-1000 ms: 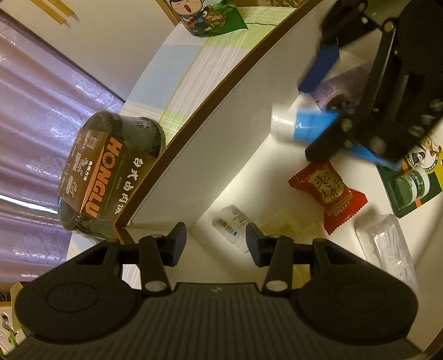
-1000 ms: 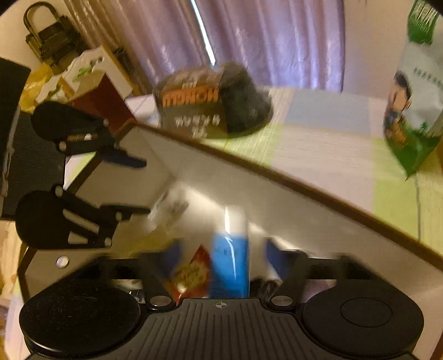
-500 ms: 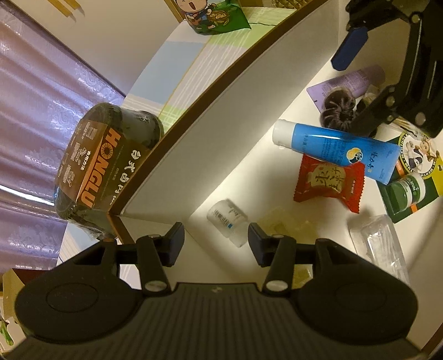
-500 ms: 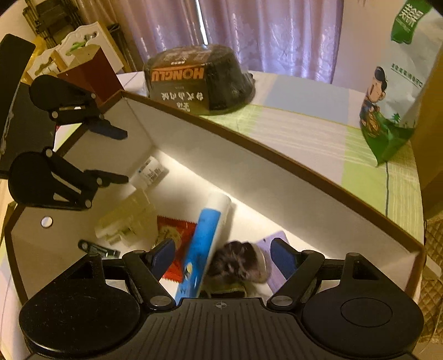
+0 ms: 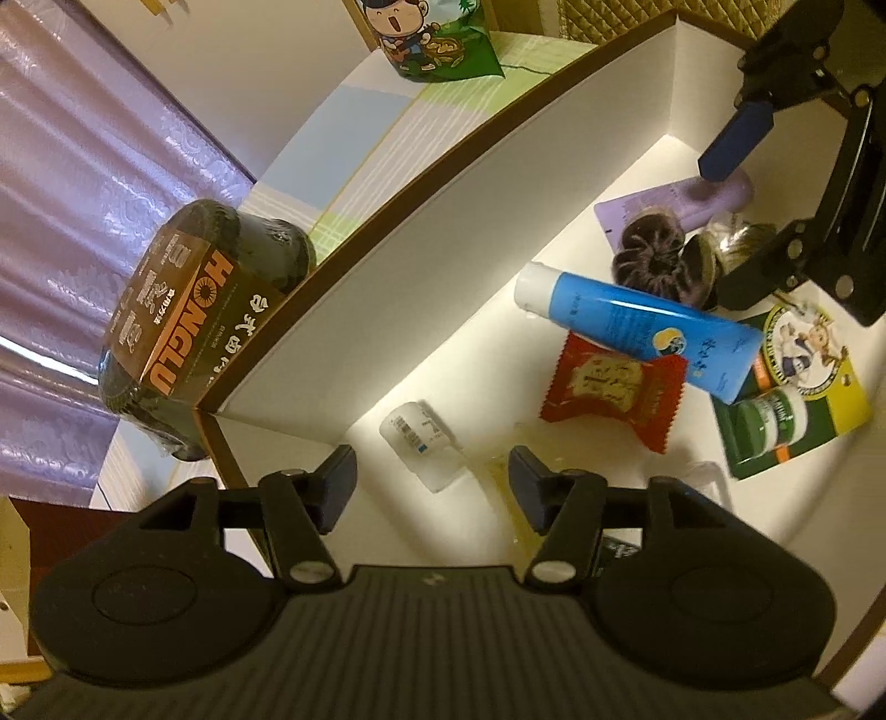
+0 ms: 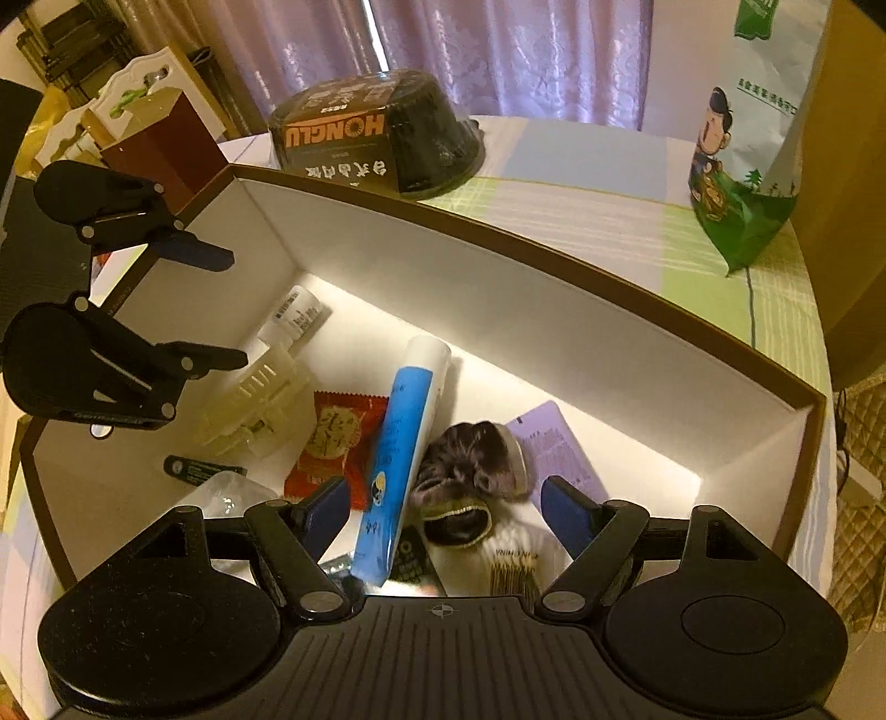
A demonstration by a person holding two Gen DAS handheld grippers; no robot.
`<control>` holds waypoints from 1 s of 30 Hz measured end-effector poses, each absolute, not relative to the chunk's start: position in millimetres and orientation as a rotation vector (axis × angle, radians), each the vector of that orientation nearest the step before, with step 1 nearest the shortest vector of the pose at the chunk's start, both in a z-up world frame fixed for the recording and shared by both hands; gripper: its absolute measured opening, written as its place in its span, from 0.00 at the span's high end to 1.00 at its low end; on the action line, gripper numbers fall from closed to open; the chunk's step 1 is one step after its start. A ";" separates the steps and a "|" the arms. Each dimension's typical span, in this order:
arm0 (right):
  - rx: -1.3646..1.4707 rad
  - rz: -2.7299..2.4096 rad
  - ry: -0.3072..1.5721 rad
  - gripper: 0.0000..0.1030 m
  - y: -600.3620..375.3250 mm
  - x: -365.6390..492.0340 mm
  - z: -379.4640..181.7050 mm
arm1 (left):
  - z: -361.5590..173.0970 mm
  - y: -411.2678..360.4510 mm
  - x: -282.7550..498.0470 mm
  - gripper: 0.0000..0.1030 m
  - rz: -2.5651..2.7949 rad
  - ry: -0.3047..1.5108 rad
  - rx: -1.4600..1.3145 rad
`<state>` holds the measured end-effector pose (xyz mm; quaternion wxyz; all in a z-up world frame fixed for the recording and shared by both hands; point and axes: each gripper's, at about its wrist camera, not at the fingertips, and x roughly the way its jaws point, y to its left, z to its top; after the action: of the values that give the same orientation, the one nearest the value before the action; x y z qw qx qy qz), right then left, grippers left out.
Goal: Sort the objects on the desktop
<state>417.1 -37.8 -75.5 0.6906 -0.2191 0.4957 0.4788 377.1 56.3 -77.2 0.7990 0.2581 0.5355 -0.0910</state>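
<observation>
A white box with a brown rim point(image 5: 443, 171) point(image 6: 498, 293) holds the sorted items. A blue tube point(image 5: 637, 327) point(image 6: 404, 443) lies in it, partly across a red sachet point(image 5: 609, 387) point(image 6: 332, 437). Beside the tube are a dark scrunchie point(image 5: 650, 257) point(image 6: 470, 459) and a purple packet point(image 5: 653, 202) point(image 6: 554, 443). My right gripper point(image 6: 446, 507) point(image 5: 730, 216) hovers open above them, holding nothing. My left gripper point(image 5: 432, 484) point(image 6: 227, 307) is open over the box's other end, above a small white bottle point(image 5: 418, 440) point(image 6: 293, 318).
A clear hair clip point(image 6: 255, 399) and a carded green bottle point(image 5: 775, 412) also lie in the box. Outside it, a black HONGLU bowl point(image 5: 194, 310) point(image 6: 376, 133) stands by one corner. A green snack bag point(image 5: 432, 39) point(image 6: 736, 166) sits on the checked cloth.
The right gripper let go of the blue tube, which now rests in the box on the red sachet. That gripper opened and pulled back. The left gripper hardly moved.
</observation>
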 end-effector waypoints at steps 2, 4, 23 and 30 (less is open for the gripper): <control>-0.492 1.055 1.111 0.24 -39.5 415.3 -74.8 | -75.4 53.8 374.9 0.34 -0.189 1.149 0.545; -0.494 1.038 1.114 0.23 -41.2 413.1 -74.2 | -73.8 51.4 372.6 0.34 -0.185 1.149 0.538; -0.530 0.998 1.094 0.23 -60.8 388.7 -59.6 | -56.1 32.0 352.4 0.24 -0.166 1.129 0.541; -0.526 0.982 1.089 0.23 -70.5 380.8 -52.9 | -47.7 24.2 342.2 0.23 -0.155 1.121 0.520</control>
<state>380.8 -70.5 -52.9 0.7117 -0.2370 0.4912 0.4426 342.2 24.2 -47.7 0.8122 0.2437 0.5250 -0.0725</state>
